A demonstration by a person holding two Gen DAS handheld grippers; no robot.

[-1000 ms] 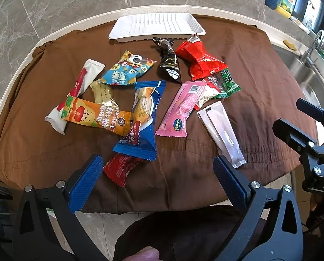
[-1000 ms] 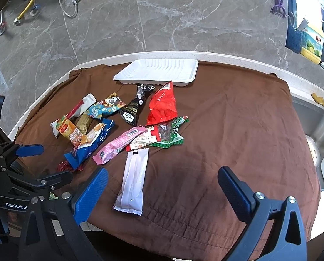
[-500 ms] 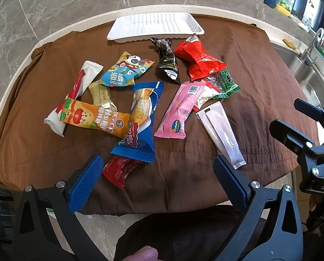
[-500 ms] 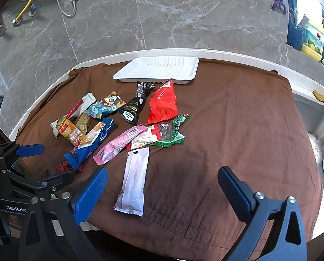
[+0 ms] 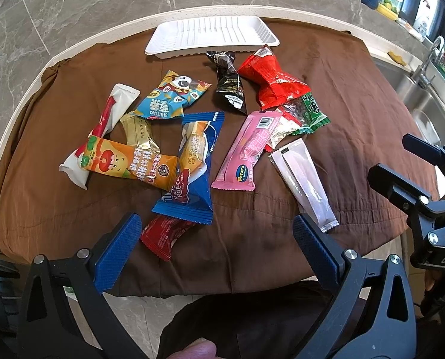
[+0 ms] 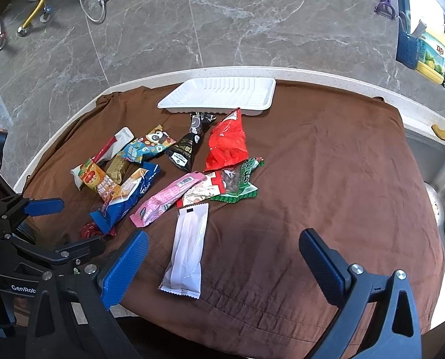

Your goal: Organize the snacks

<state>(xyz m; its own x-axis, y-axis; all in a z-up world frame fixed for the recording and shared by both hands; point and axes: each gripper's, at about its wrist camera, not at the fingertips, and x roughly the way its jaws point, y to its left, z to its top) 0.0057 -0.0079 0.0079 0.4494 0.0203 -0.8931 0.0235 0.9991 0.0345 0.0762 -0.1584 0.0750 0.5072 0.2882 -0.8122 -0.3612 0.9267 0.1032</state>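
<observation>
Several snack packets lie scattered on a brown cloth (image 5: 356, 95): a blue roll-cake pack (image 5: 192, 164), an orange pack (image 5: 126, 164), a pink pack (image 5: 246, 149), a white sachet (image 5: 303, 179), a red bag (image 5: 273, 80), a black packet (image 5: 229, 86) and a small red packet (image 5: 162, 233). An empty white tray (image 5: 213, 34) sits at the far edge. My left gripper (image 5: 216, 239) hovers open at the near edge, over the small red packet. My right gripper (image 6: 222, 260) is open too, near the white sachet (image 6: 189, 254), holding nothing.
The cloth covers a rounded white counter (image 6: 342, 80) against a grey marble wall. A steel sink (image 5: 425, 110) with a tap lies to the right. The cloth's right half (image 6: 327, 164) holds no packets. A person's dark clothing shows below the left gripper.
The left view has drifted very slightly forward; the packets and tray lie as before. Both grippers stay open.
</observation>
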